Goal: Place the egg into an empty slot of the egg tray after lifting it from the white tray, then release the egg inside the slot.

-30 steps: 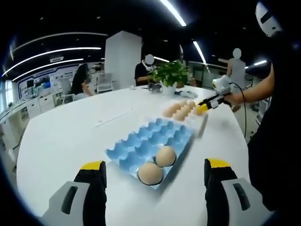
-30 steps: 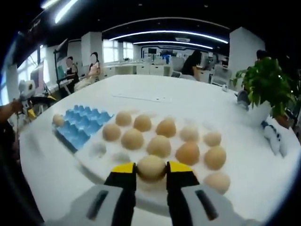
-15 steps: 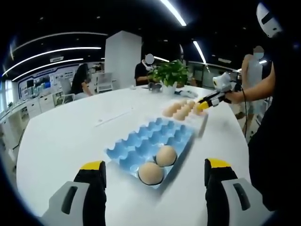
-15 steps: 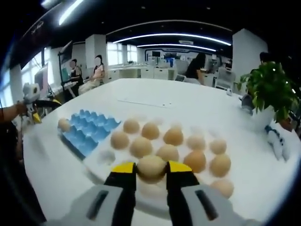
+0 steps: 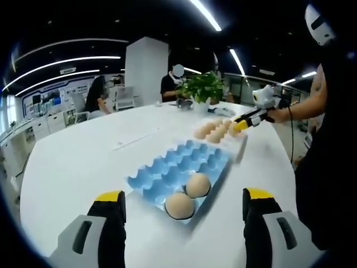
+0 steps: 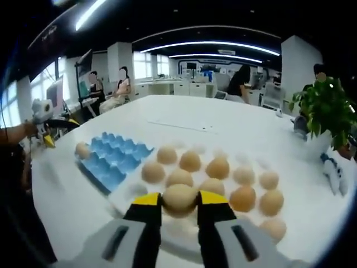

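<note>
**Right gripper view: egg up off the white tray, carry to the blue tray comes next**

Right gripper view has the action: the right gripper [image 6: 179, 202] is pinched narrow on the egg [image 6: 179, 198], yellow tips pressed to its two sides, and the egg looks lifted just above the near edge of the white tray [image 6: 129, 190]. More eggs sit in rows across that tray. The blue egg tray [image 6: 113, 160] lies against the white tray's left edge, most of its slots bare, with one egg visible at its far left end.

From the left gripper view, the left gripper [image 5: 181, 204] hangs wide open with nothing between its jaws, above the table [image 5: 78, 162] near the blue tray's short end, where two eggs sit side by side.

The call now, as I judge it: keep the squeeze just as it is, no tighter, since a shell cracks easily. Raise the egg clear of its neighbours before swinging across. Pick a bare slot apart from the filled ones, lower until the egg seats in the cup, then open slowly so it doesn't roll.
</note>
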### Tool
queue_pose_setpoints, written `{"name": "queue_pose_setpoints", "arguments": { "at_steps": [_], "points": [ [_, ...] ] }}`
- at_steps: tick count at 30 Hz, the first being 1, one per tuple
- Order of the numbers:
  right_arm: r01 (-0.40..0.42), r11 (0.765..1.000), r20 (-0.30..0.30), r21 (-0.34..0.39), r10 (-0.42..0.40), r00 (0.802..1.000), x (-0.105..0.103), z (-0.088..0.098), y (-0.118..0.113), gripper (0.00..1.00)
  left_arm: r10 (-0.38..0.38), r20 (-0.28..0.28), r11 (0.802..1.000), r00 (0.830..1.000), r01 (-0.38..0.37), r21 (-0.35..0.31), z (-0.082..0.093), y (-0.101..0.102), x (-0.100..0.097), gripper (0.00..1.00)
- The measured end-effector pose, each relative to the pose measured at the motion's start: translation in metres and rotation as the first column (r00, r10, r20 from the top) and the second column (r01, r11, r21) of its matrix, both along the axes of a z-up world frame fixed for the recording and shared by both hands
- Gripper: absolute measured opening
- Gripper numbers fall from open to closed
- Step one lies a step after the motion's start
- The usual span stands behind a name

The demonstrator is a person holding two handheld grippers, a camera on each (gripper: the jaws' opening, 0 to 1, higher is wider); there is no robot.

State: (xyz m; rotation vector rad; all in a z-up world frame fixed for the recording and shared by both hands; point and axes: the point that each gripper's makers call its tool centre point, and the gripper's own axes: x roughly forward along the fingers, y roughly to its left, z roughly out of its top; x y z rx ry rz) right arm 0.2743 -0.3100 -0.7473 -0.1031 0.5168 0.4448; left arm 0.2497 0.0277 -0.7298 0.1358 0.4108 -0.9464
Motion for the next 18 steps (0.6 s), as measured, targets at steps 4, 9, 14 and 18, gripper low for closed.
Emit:
{"name": "queue_pose_setpoints", "arguments": {
  "at_steps": [4, 9, 14, 18],
  "points": [
    [-0.020, 1.000, 0.000, -0.001, 0.020, 1.000, -0.001, 0.001, 0.009, 0.23, -0.001, -0.002, 1.000, 1.000, 0.001, 0.000, -0.001, 0.000, 0.000, 0.86],
    [-0.060, 0.998, 0.002, 0.011, 0.060, 0.998, 0.000, 0.004, 0.027, 0.23, -0.002, -0.002, 1.000, 1.000, 0.002, 0.000, -0.001, -0.001, 0.000, 0.86],
    [-0.114, 0.993, 0.007, 0.021, 0.114, 0.993, 0.002, 0.007, 0.049, 0.23, 0.001, 0.000, 1.000, 1.000, -0.001, -0.001, -0.001, 0.000, 0.000, 0.86],
    [-0.151, 0.988, 0.005, 0.029, 0.151, 0.989, 0.003, 0.007, 0.064, 0.23, 0.003, 0.000, 1.000, 1.000, -0.003, -0.002, 0.000, 0.001, 0.000, 0.86]
  ]
}}
